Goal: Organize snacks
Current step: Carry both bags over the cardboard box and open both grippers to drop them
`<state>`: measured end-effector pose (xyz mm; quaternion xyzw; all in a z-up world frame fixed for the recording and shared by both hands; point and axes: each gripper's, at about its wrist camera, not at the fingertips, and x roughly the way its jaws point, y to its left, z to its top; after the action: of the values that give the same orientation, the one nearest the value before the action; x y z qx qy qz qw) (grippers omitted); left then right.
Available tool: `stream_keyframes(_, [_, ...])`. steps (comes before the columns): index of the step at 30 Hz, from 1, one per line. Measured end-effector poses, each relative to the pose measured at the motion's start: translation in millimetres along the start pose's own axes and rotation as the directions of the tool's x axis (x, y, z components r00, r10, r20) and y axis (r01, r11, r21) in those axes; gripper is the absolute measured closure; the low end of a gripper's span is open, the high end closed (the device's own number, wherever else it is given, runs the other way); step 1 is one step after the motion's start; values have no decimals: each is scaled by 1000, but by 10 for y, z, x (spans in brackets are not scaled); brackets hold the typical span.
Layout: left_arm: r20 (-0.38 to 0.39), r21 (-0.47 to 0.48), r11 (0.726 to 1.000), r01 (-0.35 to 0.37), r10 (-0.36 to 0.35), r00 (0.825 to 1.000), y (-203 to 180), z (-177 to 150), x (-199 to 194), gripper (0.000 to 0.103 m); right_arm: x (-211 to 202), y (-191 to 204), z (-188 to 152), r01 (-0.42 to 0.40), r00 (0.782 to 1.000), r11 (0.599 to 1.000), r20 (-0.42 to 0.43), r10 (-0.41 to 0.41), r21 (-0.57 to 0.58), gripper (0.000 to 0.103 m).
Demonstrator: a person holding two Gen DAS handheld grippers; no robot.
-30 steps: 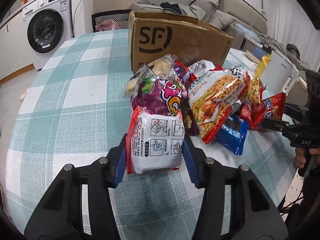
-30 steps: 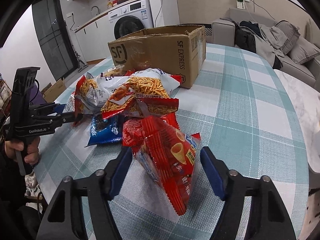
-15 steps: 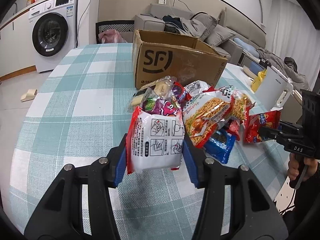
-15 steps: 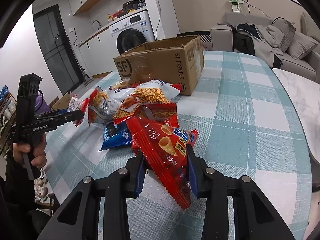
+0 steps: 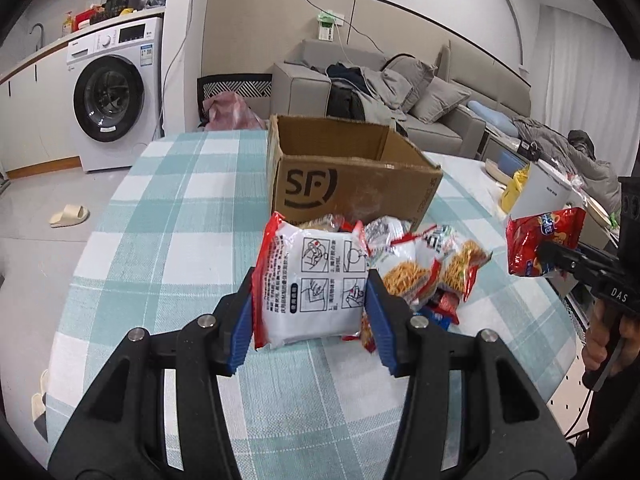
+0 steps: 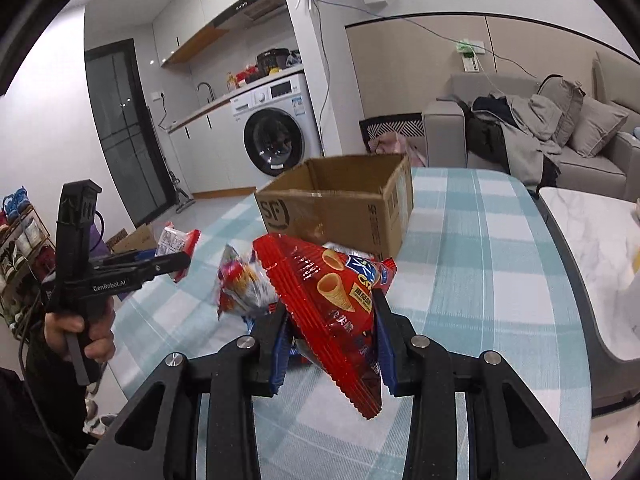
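My left gripper (image 5: 310, 322) is shut on a white and red noodle packet (image 5: 314, 280) and holds it up above the table. My right gripper (image 6: 332, 344) is shut on a red cone-snack bag (image 6: 332, 304), also lifted off the table. Each gripper shows in the other view: the right one with its red bag (image 5: 540, 246), the left one with its packet (image 6: 176, 244). An open brown SF cardboard box (image 5: 352, 172) stands behind the snack pile (image 5: 432, 268); it also shows in the right wrist view (image 6: 340, 204).
The round table has a teal and white checked cloth (image 5: 168, 216). A white jug (image 5: 540, 196) and a yellow item (image 5: 514, 192) stand at the right edge. A washing machine (image 5: 112, 100) and a grey sofa (image 5: 384, 84) lie beyond the table.
Both grippers have risen from the pile with their packets. The right gripper closed on the red cone-snack bag and lifted it; the left kept its hold on the noodle packet.
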<state>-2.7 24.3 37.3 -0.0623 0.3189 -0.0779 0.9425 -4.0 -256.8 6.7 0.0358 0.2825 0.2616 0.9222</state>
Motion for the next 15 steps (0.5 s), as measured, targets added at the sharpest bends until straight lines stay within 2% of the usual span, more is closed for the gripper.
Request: stream_keyframes(15, [66, 17, 1000, -19, 18, 998, -48, 619, 172, 55, 295, 26, 681, -1, 998, 1000, 67, -1, 26, 67])
